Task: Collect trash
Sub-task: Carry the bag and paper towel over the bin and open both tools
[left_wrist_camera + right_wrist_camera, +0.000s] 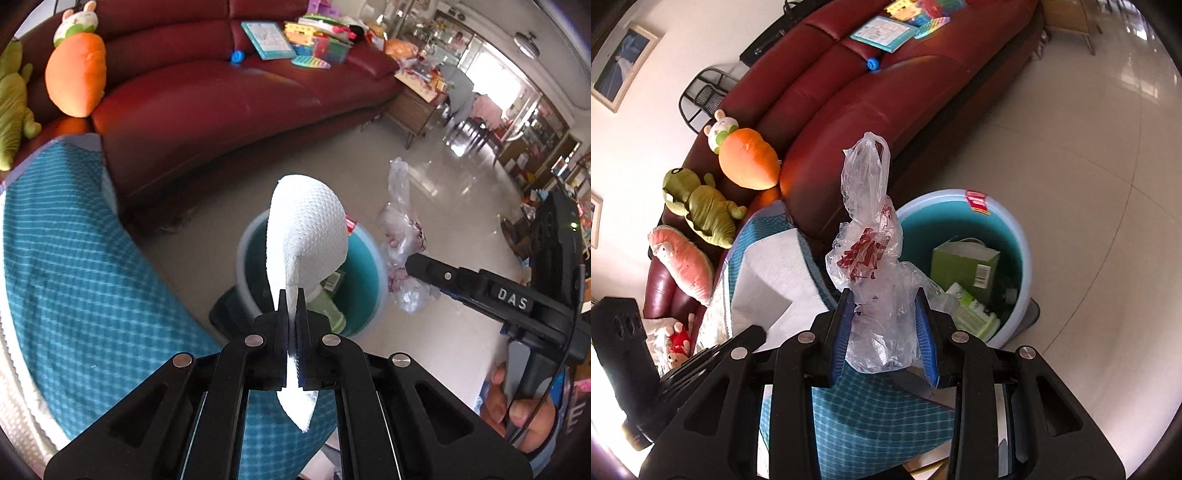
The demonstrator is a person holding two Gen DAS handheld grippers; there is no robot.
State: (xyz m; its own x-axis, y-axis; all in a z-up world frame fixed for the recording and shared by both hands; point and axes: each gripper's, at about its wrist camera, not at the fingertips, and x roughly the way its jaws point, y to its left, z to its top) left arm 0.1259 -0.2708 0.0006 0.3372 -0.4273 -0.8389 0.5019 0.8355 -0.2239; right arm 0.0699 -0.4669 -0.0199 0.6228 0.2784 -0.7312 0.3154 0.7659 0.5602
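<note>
My left gripper (pixel 291 295) is shut on a white paper towel (pixel 310 232), which stands up above the fingertips and hangs over a teal trash bin (pixel 364 280) on the floor. My right gripper (pixel 884 295) is shut on a crumpled clear plastic bag (pixel 875 251) with red print, held just left of the same trash bin (pixel 1023 258). Inside the bin lie a green box (pixel 964 266) and other wrappers. In the left wrist view the right gripper (pixel 417 264) reaches in from the right with the plastic bag (pixel 402 236) at its tip.
A dark red sofa (pixel 221 96) curves behind the bin, carrying plush toys (pixel 750 158), books and toy boxes (pixel 317 40). A teal checked cloth (pixel 74 258) covers a surface at the near left. A hand (pixel 517 410) holds the right gripper's handle. Glossy tiled floor (pixel 1089 166) spreads to the right.
</note>
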